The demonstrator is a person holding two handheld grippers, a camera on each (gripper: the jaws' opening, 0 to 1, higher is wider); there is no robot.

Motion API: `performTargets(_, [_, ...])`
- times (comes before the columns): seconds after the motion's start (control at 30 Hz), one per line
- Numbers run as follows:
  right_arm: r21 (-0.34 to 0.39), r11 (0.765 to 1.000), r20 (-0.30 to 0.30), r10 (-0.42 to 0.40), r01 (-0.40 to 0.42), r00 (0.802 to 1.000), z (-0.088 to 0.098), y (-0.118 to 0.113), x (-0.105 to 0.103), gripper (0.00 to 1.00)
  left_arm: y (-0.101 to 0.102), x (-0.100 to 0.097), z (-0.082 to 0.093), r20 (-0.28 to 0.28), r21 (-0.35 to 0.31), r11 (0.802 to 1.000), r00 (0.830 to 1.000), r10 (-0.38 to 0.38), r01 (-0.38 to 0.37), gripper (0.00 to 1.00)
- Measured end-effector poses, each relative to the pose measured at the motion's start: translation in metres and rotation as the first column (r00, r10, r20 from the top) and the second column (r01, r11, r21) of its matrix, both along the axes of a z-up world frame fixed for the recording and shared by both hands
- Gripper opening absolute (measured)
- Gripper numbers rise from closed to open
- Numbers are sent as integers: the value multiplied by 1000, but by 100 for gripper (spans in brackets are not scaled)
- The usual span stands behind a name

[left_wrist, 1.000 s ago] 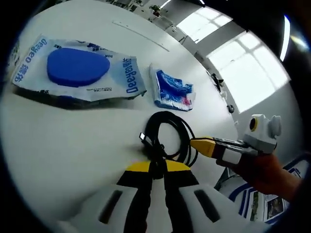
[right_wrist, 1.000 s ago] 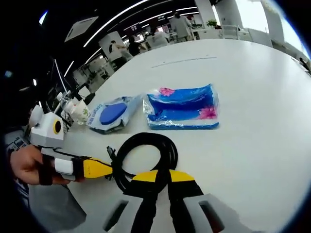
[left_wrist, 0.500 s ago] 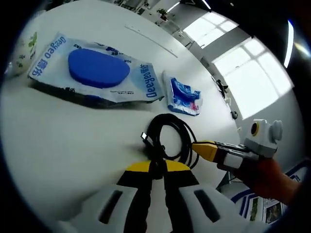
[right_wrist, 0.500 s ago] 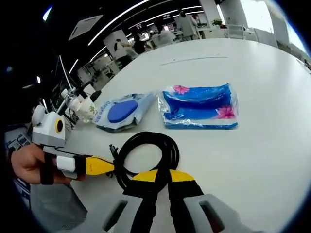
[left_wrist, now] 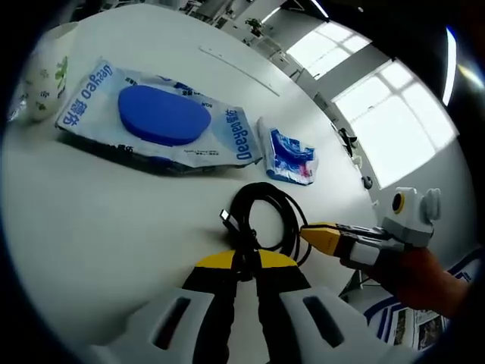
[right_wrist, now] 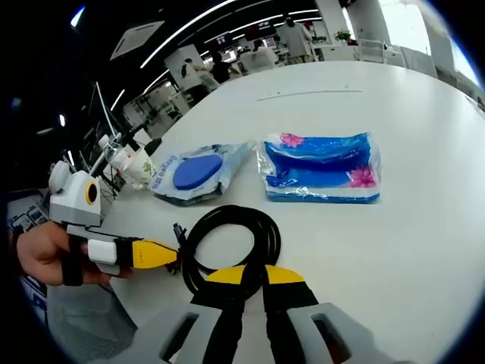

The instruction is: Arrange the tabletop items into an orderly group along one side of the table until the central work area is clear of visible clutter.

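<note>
Both grippers meet at the coiled black cable [left_wrist: 261, 224] on the white table [left_wrist: 91, 220]: left gripper [left_wrist: 244, 265] jaws clamped on its near edge, right gripper [right_wrist: 254, 274] jaws likewise closed on the coil. Beyond it lie a wipes pack [left_wrist: 159, 117], then a blue tissue pack [right_wrist: 322, 168].

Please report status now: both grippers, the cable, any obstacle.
Left gripper and right gripper both shut on black cable coil. Wipes pack and tissue pack beyond, clear of coil.

Both views close above table, facing opposite ways, sharing coiled cable [left_wrist: 264, 220].
</note>
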State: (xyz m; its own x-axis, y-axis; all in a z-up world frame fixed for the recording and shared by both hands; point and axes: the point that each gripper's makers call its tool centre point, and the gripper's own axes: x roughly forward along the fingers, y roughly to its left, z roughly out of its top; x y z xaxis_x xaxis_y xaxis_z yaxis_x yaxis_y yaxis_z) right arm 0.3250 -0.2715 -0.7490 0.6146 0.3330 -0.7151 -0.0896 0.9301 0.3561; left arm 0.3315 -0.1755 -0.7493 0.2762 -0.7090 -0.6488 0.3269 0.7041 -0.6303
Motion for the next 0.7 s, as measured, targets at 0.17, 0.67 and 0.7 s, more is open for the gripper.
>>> performTargets(0.17, [2, 1000, 2, 5, -5, 1000, 2, -1, -2, 6, 1, -1, 0, 4, -5, 1000, 1000, 0, 0, 6])
performTargets(0.67, [17, 999, 44, -29, 28, 999, 12, -33, -8, 6, 10, -2, 5, 87, 36, 998, 994, -62, 59, 8])
performTargets(0.7, [17, 999, 45, -33, 32, 998, 13, -36, -9, 6, 13, -1, 6, 108, 54, 996, 991, -76, 71, 8])
